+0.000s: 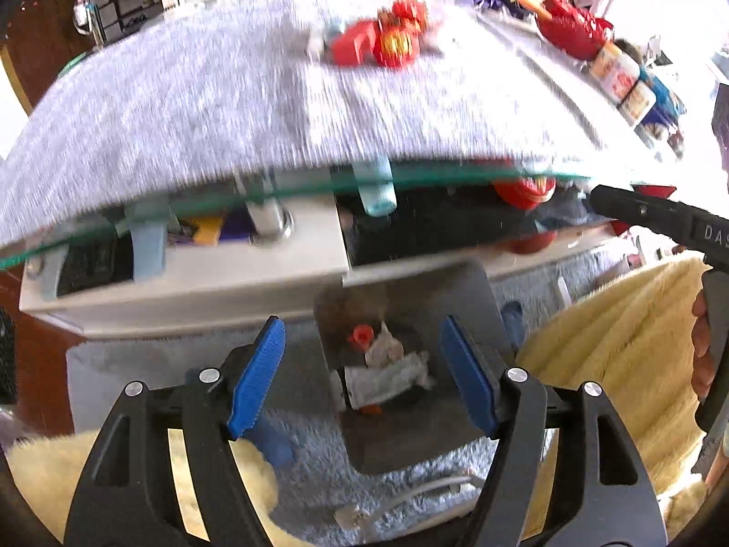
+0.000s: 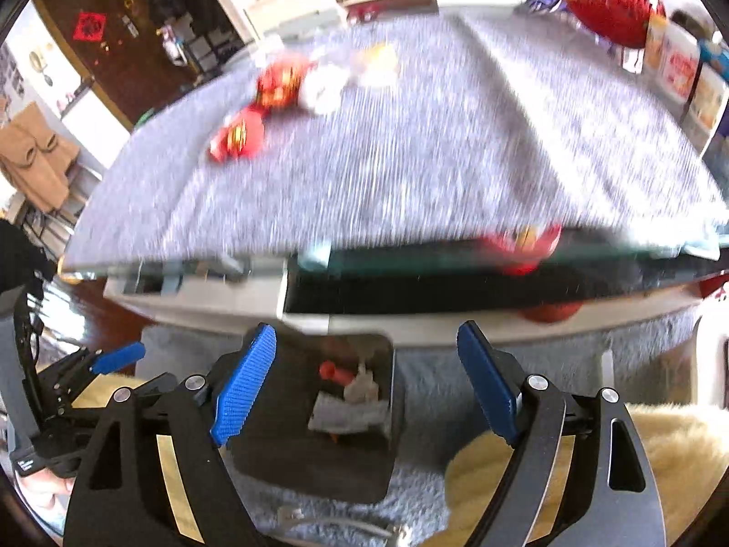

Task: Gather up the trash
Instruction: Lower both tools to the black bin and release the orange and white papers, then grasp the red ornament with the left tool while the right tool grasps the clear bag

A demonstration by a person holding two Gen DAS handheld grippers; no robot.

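Observation:
A dark square trash bin [image 1: 474, 301] stands on the carpet below the table edge and holds white crumpled paper [image 1: 392, 374] and a red cap [image 1: 362, 335]. My left gripper [image 1: 362, 376] is open and empty above the bin. My right gripper [image 2: 364, 383] is open and empty, with the bin [image 2: 319, 469] between its fingers. Red wrappers [image 1: 387, 38] lie on the grey table cloth [image 1: 205, 105]; they also show in the right wrist view [image 2: 255, 114] with white crumpled trash [image 2: 325, 86]. The left gripper shows at the left in the right wrist view [image 2: 114, 360].
The glass table edge [image 1: 273, 193] hangs over a white shelf [image 1: 205, 273]. Red bag [image 1: 569, 27] and jars [image 1: 619, 75] stand at the table's far right. Yellow fleece [image 1: 628, 351] lies on both sides. A white cable [image 1: 410, 497] lies on the carpet.

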